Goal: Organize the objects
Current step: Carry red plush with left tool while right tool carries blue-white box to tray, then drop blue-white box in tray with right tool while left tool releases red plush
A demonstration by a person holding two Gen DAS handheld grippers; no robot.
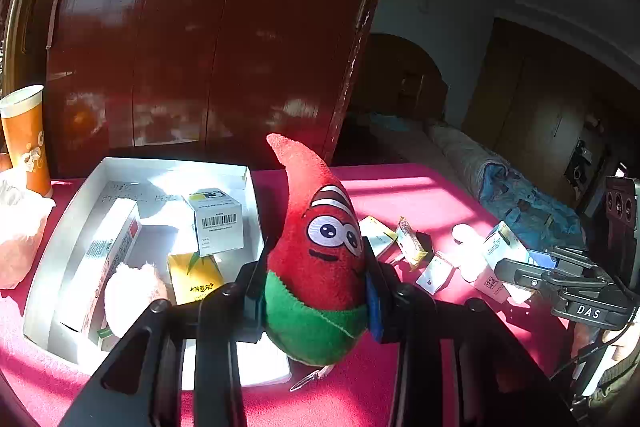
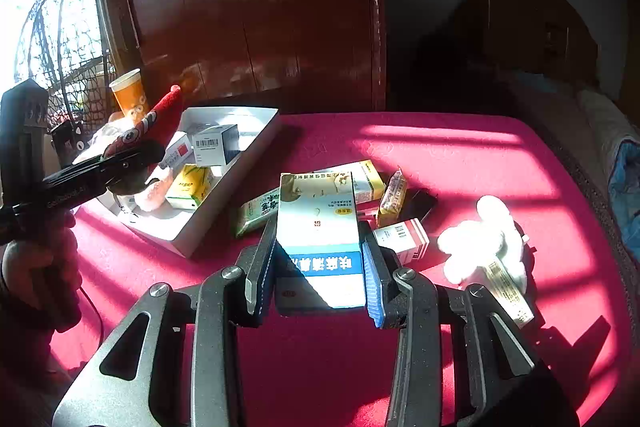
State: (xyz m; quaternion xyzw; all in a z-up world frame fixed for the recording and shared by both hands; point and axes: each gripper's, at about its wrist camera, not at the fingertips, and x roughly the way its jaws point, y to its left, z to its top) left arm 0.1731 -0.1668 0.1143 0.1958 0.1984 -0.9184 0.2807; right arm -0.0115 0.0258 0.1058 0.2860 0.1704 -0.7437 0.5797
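A tall dark red wooden cabinet stands behind a worktop covered in bright pink cloth, striped with sunlight and shadow. On the left part of the worktop lies a shallow white tray. The left gripper is held just at the tray's near right corner, pointing forward and slightly downward, its fingers pinching a red plush chili toy with cartoon eyes and a green base, which stands upright between them. In the right wrist view, a person's hand grips the handle of that gripper at the far left. The right gripper hangs above the middle of the worktop, angled downward, its fingers clamped on the two sides of a white and blue medicine box. Inside the tray lie a long white and red carton, a white cube box with a barcode, a yellow packet and a pale pink fluffy item, possibly a soft toy, though glare hides its shape. Right of the tray, several small boxes and sachets lie scattered together, with a white fluffy plush near the right side. An orange paper cup stands beyond the tray's far left corner.
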